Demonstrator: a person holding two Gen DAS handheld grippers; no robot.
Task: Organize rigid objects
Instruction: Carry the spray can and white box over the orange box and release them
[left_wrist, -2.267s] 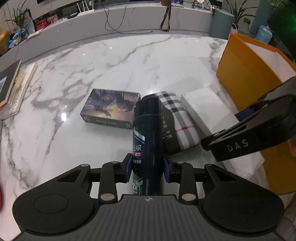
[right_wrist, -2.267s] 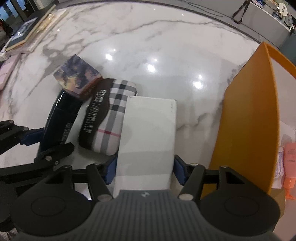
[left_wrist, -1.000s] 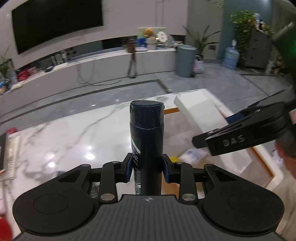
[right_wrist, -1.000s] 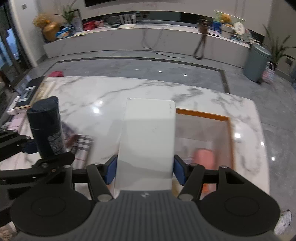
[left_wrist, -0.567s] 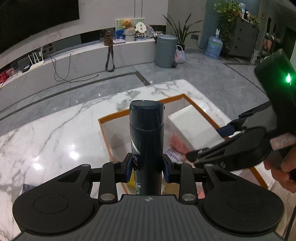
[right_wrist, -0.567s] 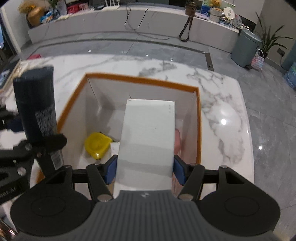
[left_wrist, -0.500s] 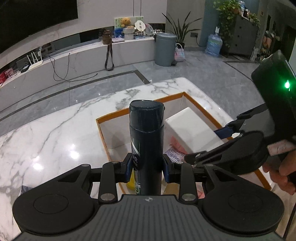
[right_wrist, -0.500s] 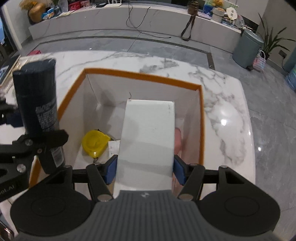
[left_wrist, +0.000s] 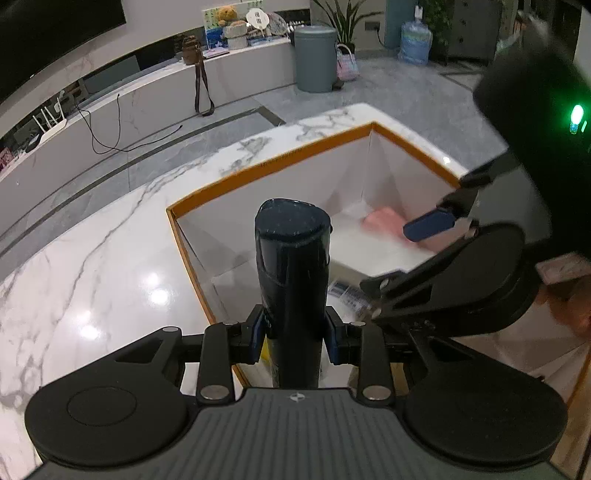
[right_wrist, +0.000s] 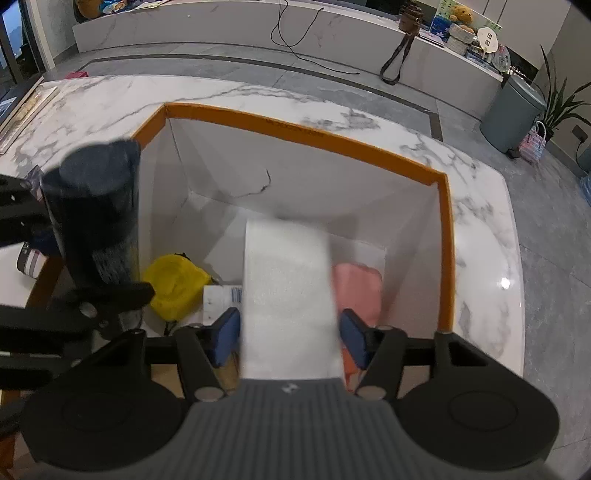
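My left gripper (left_wrist: 293, 332) is shut on a dark navy shampoo bottle (left_wrist: 291, 258) that stands upright over the left edge of the orange-rimmed white bin (left_wrist: 266, 166). In the right wrist view the bottle (right_wrist: 96, 206) is at the left. My right gripper (right_wrist: 290, 332) reaches down into the bin (right_wrist: 295, 129) and its jaws are closing. The white box (right_wrist: 288, 288) is between them, blurred and looking narrower. A thin gap shows at the left pad. One blue fingertip (left_wrist: 428, 225) of the right gripper shows over the white box (left_wrist: 369, 247).
On the bin floor lie a yellow item (right_wrist: 170, 284), a pink item (right_wrist: 356, 291) and a white barcode card (right_wrist: 221, 299). A plaid case (right_wrist: 29, 262) lies on the marble table (left_wrist: 92, 277) left of the bin. A person's hand (left_wrist: 569, 302) holds the right gripper.
Both grippers have sunk toward the bin, which looms larger. The white box, sharp and filling the right jaws before, is now blurred and narrower, its far end lower in the bin. The bottle stays gripped.
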